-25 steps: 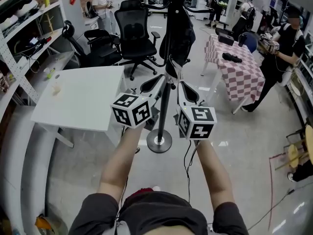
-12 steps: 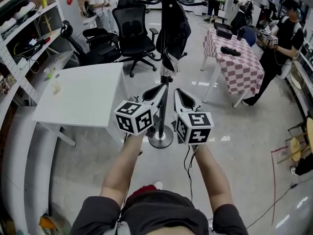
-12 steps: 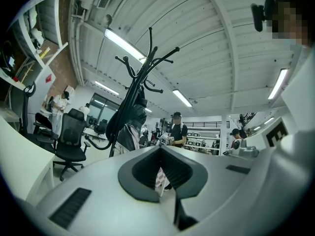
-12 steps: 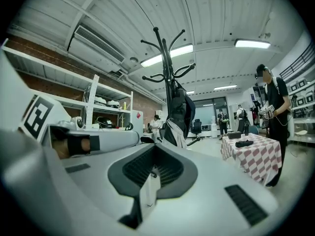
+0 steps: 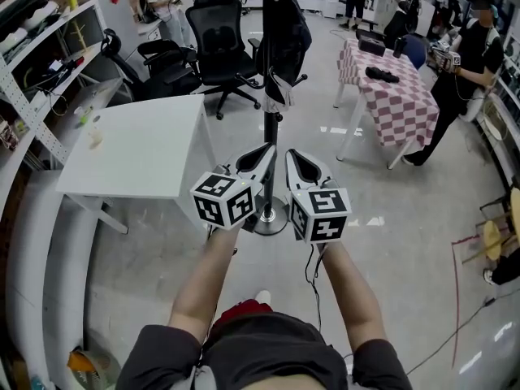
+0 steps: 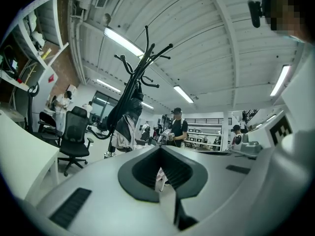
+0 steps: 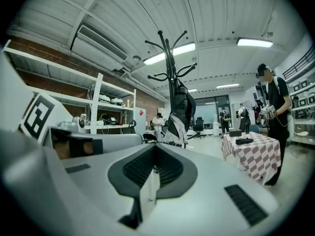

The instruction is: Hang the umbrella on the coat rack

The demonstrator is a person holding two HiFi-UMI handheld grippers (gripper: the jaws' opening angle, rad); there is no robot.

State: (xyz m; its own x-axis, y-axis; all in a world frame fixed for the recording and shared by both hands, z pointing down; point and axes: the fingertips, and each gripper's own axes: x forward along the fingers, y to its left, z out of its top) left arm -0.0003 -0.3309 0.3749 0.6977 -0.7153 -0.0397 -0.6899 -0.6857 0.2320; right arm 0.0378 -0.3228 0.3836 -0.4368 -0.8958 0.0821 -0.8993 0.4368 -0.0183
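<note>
A black coat rack (image 5: 270,128) stands on a round base on the floor in front of me. A dark folded umbrella (image 5: 286,43) with pale trim hangs high on it, clear of both grippers. My left gripper (image 5: 265,149) and right gripper (image 5: 291,154) are side by side below the umbrella, pointing at the pole, both shut with nothing in them. In the left gripper view the coat rack (image 6: 141,68) and umbrella (image 6: 125,124) rise beyond the left gripper (image 6: 160,151). The right gripper view shows the coat rack (image 7: 170,58) and umbrella (image 7: 180,114) beyond the right gripper (image 7: 154,149).
A white table (image 5: 130,149) stands to the left of the rack, with black office chairs (image 5: 218,43) behind it. A checked-cloth table (image 5: 398,96) is at the right, and a person (image 5: 470,59) stands beside it. Shelves (image 5: 36,71) line the left wall.
Both grippers have drawn back from the rack toward me and sunk lower, staying shut and side by side. The umbrella stays hanging on the rack.
</note>
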